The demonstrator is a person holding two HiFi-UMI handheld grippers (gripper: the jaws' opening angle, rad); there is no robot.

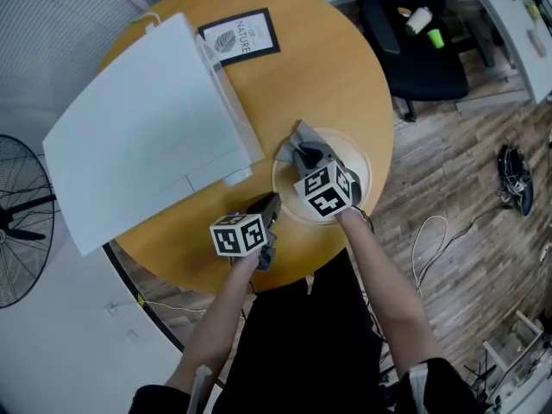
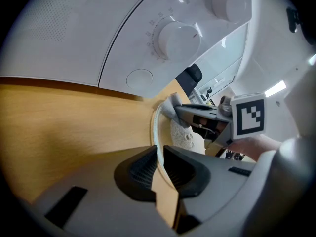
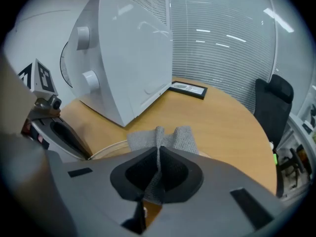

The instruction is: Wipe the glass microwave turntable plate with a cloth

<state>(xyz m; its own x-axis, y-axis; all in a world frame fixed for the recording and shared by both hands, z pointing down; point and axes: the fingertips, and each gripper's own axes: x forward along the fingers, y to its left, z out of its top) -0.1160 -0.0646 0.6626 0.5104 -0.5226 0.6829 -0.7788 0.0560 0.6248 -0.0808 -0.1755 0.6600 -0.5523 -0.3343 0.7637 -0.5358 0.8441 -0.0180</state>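
We count one glass plate (image 1: 360,164) at the worktop's (image 1: 345,67) near edge, one cloth (image 1: 304,139), one microwave (image 1: 147,128) and one card (image 1: 241,37) reading "NATURE". Jaws of the left gripper (image 2: 159,164) clamp the plate rim; jaws of the right gripper (image 3: 158,169) pinch the cloth.

Office: black swivel chair (image 1: 418,41), white desk (image 1: 517,33), slatted blinds (image 3: 222,48), wood-plank floor (image 1: 466,222).

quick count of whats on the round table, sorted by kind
microwave: 1
framed picture: 1
glass plate: 1
cloth: 1
total: 4
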